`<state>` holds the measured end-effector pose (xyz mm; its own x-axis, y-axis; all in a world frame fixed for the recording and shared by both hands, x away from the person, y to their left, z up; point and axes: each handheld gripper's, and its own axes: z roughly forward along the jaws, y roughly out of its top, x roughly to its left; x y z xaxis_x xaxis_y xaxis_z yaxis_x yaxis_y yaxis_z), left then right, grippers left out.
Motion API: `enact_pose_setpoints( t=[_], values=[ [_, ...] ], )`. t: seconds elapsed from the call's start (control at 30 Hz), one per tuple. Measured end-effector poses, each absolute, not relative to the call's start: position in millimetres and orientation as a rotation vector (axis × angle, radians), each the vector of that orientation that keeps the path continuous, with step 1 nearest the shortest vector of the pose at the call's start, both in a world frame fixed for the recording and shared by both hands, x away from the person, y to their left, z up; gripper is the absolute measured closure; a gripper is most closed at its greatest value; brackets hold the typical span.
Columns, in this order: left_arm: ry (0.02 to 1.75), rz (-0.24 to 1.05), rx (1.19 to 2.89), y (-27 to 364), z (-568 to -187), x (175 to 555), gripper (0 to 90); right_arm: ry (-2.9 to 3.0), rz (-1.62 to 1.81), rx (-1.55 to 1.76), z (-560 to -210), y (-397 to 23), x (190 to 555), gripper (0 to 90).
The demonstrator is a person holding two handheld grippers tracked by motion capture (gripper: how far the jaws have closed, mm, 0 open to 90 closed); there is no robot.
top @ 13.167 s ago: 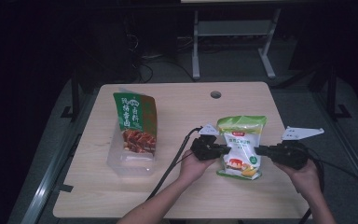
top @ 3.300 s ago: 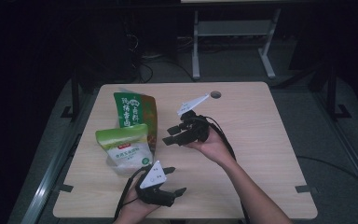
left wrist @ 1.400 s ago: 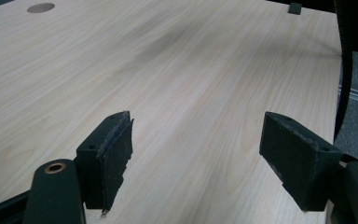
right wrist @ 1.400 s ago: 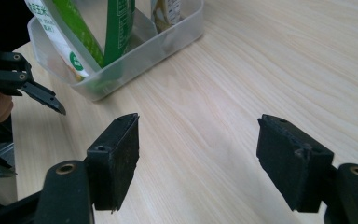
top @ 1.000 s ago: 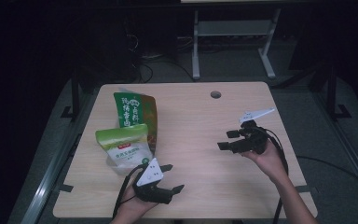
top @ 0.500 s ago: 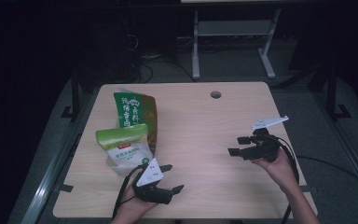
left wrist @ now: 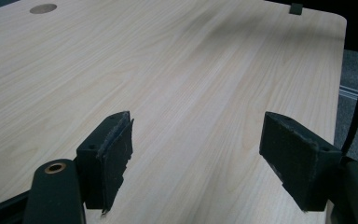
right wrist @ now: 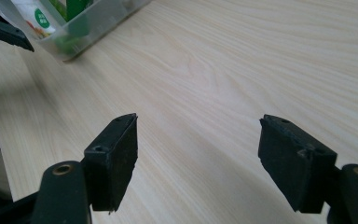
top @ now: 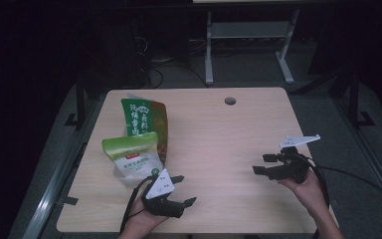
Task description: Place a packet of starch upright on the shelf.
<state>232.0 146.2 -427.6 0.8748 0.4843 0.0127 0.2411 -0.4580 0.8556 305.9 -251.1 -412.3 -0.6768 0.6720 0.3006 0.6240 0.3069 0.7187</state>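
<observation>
- The worktop (top: 214, 144) is a pale wood-grain slab with a round cable hole (top: 230, 101) near its 12 o'clock edge; most of its middle and right half lies bare.
- A clear plastic bin (top: 129, 174) sits at about 9 o'clock on the worktop. It looks stiff and light, with thin walls that would probably flex if squeezed, so the rim looks like the best place to take hold of it.
- The dark green bag (top: 143, 119) stands tilted in the bin, at its 12 o'clock end. It is a soft, crinkly packet with a slick printed face, likely light; the sealed top edge should give the firmest pinch.
- The white bag with a green top (top: 132, 157) leans at the bin's 6 o'clock end, touching the dark green bag. It looks plump and soft, perhaps heavier for its fill. A grip on the flat top seam should hold better than one on the bulging middle, which could slide or dent.
- The left gripper (top: 181, 191) rests at about 7 o'clock, just beside the bin, jaws spread wide with bare wood between them.
- The right gripper (top: 262, 164) hangs at about 4 o'clock, well apart from the bags, jaws likewise wide and holding nothing.
</observation>
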Motion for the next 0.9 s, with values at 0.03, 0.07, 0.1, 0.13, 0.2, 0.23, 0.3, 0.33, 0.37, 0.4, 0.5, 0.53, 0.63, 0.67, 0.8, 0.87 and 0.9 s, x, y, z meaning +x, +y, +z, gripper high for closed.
enact_pose_setpoints(
  t=[0.03, 0.07, 0.1, 0.13, 0.2, 0.23, 0.3, 0.33, 0.37, 0.4, 0.5, 0.53, 0.63, 0.67, 0.8, 0.87, 0.9],
  values=[
    [0.526, 0.314, 2.065, 146, -428, 232, 25.1, 2.489, 1.331, 1.242, -413, -252, 305, 27.9],
    [0.527, 0.314, 2.064, 146, -428, 232, 25.1, 2.483, 1.337, 1.242, -414, -253, 303, 27.9],
    [0.527, 0.316, 2.065, 147, -427, 232, 25.1, 2.482, 1.336, 1.242, -414, -254, 301, 27.9],
    [0.528, 0.314, 2.064, 147, -427, 232, 25.1, 2.48, 1.333, 1.243, -414, -255, 299, 27.8],
    [0.527, 0.316, 2.064, 147, -427, 232, 25.1, 2.475, 1.331, 1.242, -415, -257, 296, 27.7],
    [0.526, 0.317, 2.064, 147, -427, 232, 25.1, 2.471, 1.33, 1.246, -416, -257, 295, 27.7],
    [0.525, 0.317, 2.063, 147, -427, 232, 25.1, 2.471, 1.327, 1.249, -417, -260, 293, 27.7],
    [0.526, 0.317, 2.065, 147, -427, 232, 25.1, 2.468, 1.326, 1.253, -417, -260, 292, 27.6],
    [0.526, 0.318, 2.063, 147, -427, 232, 25.1, 2.466, 1.322, 1.252, -418, -262, 291, 27.7],
    [0.527, 0.318, 2.062, 147, -427, 232, 25.1, 2.46, 1.327, 1.27, -418, -262, 289, 27.5],
    [0.529, 0.319, 2.062, 148, -427, 232, 25.1, 2.459, 1.328, 1.272, -420, -264, 287, 27.4],
    [0.529, 0.321, 2.062, 148, -427, 232, 25.1, 2.458, 1.328, 1.279, -421, -265, 286, 27.3],
    [0.531, 0.319, 2.065, 148, -427, 232, 25.1, 2.452, 1.335, 1.282, -424, -266, 283, 27.2],
    [0.531, 0.319, 2.065, 148, -427, 232, 25.1, 2.453, 1.332, 1.29, -425, -266, 282, 27.1],
    [0.533, 0.32, 2.065, 148, -427, 231, 25.1, 2.455, 1.329, 1.291, -430, -266, 279, 27.1],
    [0.532, 0.322, 2.064, 148, -427, 231, 25.1, 2.449, 1.332, 1.299, -432, -266, 277, 27.1],
    [0.532, 0.321, 2.064, 149, -427, 232, 25.1, 2.452, 1.329, 1.296, -433, -266, 276, 27.1]
  ],
)
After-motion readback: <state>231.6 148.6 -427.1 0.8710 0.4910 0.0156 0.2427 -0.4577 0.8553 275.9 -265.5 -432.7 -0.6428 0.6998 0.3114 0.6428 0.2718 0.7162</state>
